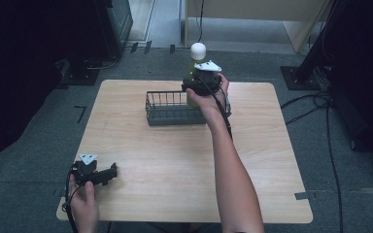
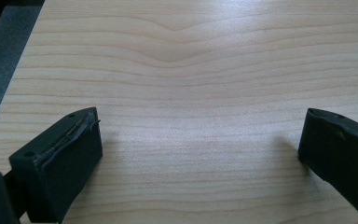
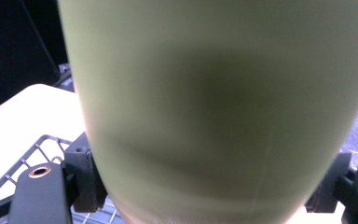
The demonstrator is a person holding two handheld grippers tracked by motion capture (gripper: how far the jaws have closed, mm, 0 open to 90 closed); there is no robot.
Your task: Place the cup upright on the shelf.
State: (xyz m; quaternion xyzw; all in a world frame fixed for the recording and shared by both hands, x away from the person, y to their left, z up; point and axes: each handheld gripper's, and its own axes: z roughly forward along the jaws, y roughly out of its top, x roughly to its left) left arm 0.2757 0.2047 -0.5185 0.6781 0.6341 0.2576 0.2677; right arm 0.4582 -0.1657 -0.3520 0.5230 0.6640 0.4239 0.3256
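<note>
The right tool (image 1: 200, 86) was clamped on the green bottle (image 1: 192, 68) held upright over the wire basket (image 1: 161, 116) – it needed lowering straight down, slowly – while the left tool (image 1: 108, 173) rested wide open and empty on the tabletop (image 1: 175, 160).

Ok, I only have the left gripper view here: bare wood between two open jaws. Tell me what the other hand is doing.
Observer: The right tool is clamped on a green bottle with a white cap.
Operator: Say where that bottle is.
Observer: At the right end of a dark wire basket, on the far half of the table. Whether it rests inside, I cannot tell.
Operator: Now place my tool on the table.
Observer: The left tool lies at the near left corner, jaws pointing right, well apart from the basket.
</note>
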